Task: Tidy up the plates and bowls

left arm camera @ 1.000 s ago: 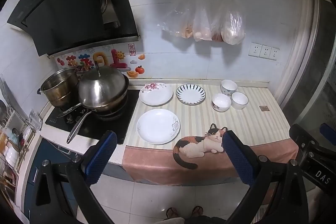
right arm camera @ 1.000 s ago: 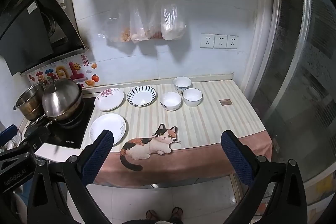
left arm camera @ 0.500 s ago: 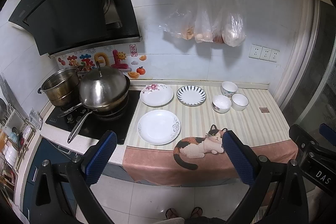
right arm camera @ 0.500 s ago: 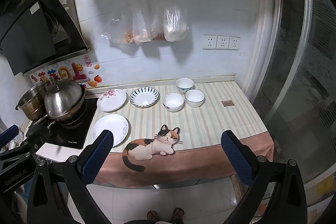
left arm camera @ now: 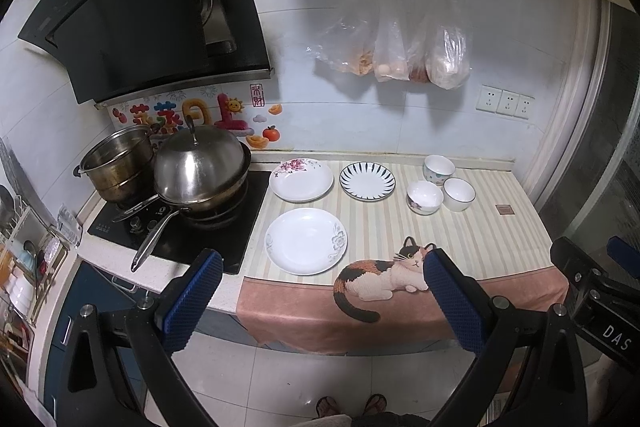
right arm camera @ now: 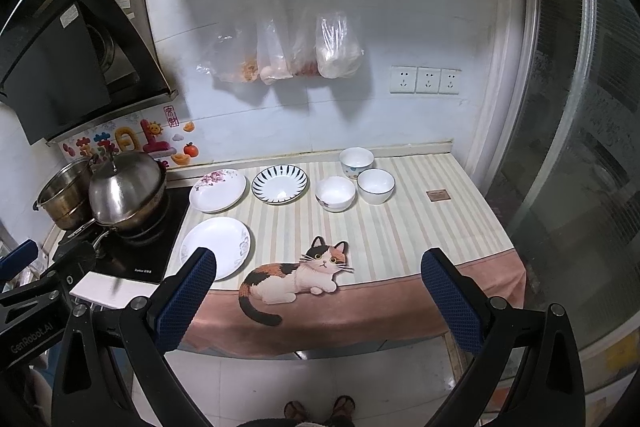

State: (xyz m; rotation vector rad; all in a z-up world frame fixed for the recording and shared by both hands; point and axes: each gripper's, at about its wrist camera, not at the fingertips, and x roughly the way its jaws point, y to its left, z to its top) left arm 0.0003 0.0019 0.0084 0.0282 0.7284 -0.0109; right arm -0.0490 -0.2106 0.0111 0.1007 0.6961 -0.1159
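Kitchen counter (left arm camera: 472,227) under a striped cloth with a cat print; stove (left arm camera: 176,235) at its left end, carrying a lidded wok (left arm camera: 200,167) and a pot (left arm camera: 116,163). Bags (left arm camera: 400,43) hang on the back wall.

Left tongs (left arm camera: 320,291): jaws wide apart, holding nothing, well back from the counter edge. Right tongs (right arm camera: 316,287): same, spread and empty, also short of the counter. I am standing off; my feet show below in both views.

Dishes, all on the cloth, all separate:
- plain plate (left arm camera: 306,241), front left, nearest the stove
- floral plate (left arm camera: 301,179), behind it
- striped plate (left arm camera: 367,181), just beside the floral one
- three bowls (left arm camera: 425,197) clustered right of the plates: one at the back (right arm camera: 356,161), two in front (right arm camera: 335,193) and (right arm camera: 375,186), close together, touching or not I cannot tell

Progress, as I judge it: nothing done yet. No plate is stacked and no bowl nested. All six pieces are left to sort, presumably plates into one pile and bowls into another. Plain plate is the closest reach for the left tongs; the bowls sit nearer the right.
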